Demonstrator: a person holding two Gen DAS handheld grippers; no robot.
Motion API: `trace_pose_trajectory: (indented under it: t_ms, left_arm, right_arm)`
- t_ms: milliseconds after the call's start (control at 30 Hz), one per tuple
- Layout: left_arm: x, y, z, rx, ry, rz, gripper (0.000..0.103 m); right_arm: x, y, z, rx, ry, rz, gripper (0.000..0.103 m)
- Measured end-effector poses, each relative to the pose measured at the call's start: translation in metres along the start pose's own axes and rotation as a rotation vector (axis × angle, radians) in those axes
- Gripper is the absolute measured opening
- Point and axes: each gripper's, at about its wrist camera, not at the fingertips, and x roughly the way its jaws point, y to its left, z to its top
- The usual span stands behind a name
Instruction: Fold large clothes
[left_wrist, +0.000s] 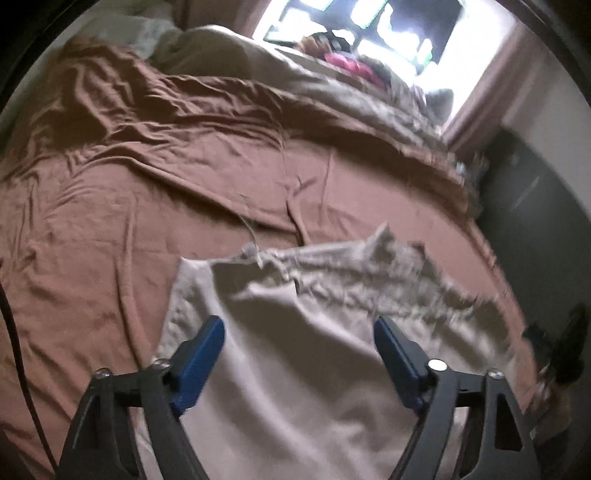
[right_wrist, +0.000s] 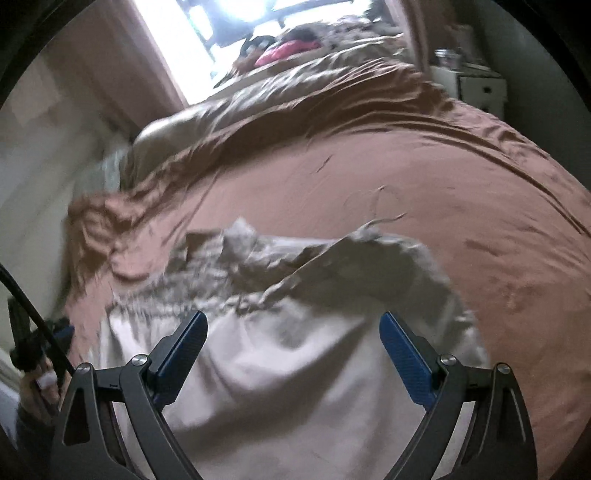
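Note:
A large beige garment (left_wrist: 303, 332) lies crumpled on a bed with a brown sheet (left_wrist: 129, 221). Its far edge is bunched and wrinkled, with a thin drawstring trailing off it. My left gripper (left_wrist: 299, 325) is open above the garment's near part, its blue pads wide apart, holding nothing. In the right wrist view the same garment (right_wrist: 295, 350) lies below my right gripper (right_wrist: 293, 321), which is also open and empty. The other gripper (right_wrist: 40, 343) shows at the left edge of that view, in a hand.
The brown sheet (right_wrist: 443, 221) is heavily wrinkled toward the far side. A beige duvet or pillow (left_wrist: 221, 48) and pink items (left_wrist: 351, 62) lie at the bed's far end under a bright window (left_wrist: 369, 22). A dark cabinet (left_wrist: 535, 192) stands right; a white nightstand (right_wrist: 476, 88) shows too.

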Motion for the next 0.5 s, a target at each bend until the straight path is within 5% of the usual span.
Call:
trace_pose_trajectory:
  t_ms: [100,333,400,500]
  left_arm:
    - [0.020,-0.016,-0.002,0.052,0.044,0.021,0.078]
    - [0.084,-0.045,0.000,0.157,0.195,0.085,0.078]
    - [0.106,-0.050,-0.004,0.197,0.251,0.122,0.078]
    - [0.132,-0.055,-0.012,0.265,0.310,0.174,0.078]
  right_arm:
    - [0.023,0.017,0.006,-0.042,0.066,-0.006,0.077]
    - [0.094,0.046,0.022,-0.135,0.217,-0.031,0.071]
    - [0.114,0.053,0.022,-0.159,0.273,-0.036,0.050]
    - [0.140,0.059,0.022,-0.200,0.321,-0.075,0.032]
